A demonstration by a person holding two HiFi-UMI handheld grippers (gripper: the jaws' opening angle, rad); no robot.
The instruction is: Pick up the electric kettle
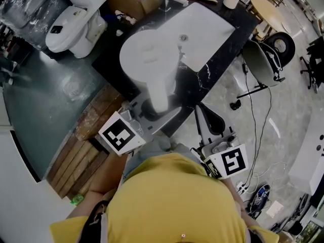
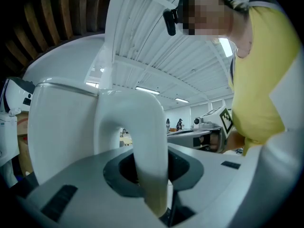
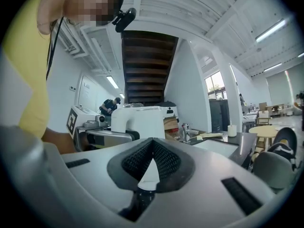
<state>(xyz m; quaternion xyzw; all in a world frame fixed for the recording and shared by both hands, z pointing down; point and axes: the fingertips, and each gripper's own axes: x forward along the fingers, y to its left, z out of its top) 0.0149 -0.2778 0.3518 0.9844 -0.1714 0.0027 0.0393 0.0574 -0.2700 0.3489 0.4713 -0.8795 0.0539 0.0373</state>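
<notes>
The left gripper (image 1: 157, 107) has its jaws closed partway onto the curved handle (image 2: 142, 127) of the white electric kettle (image 1: 149, 54). The handle runs upright through the gap, and both fingers (image 2: 71, 194) press its sides. The kettle's round body sits just beyond the fingertips, at the near-left corner of the white sink (image 1: 207, 32) and over the dark counter (image 1: 212, 80) that surrounds it. From the steep overhead view it seems lifted clear, though that is hard to confirm. The right gripper (image 3: 152, 141) is nearer the person than the sink, its ribbed pads meeting at the tips with nothing held.
</notes>
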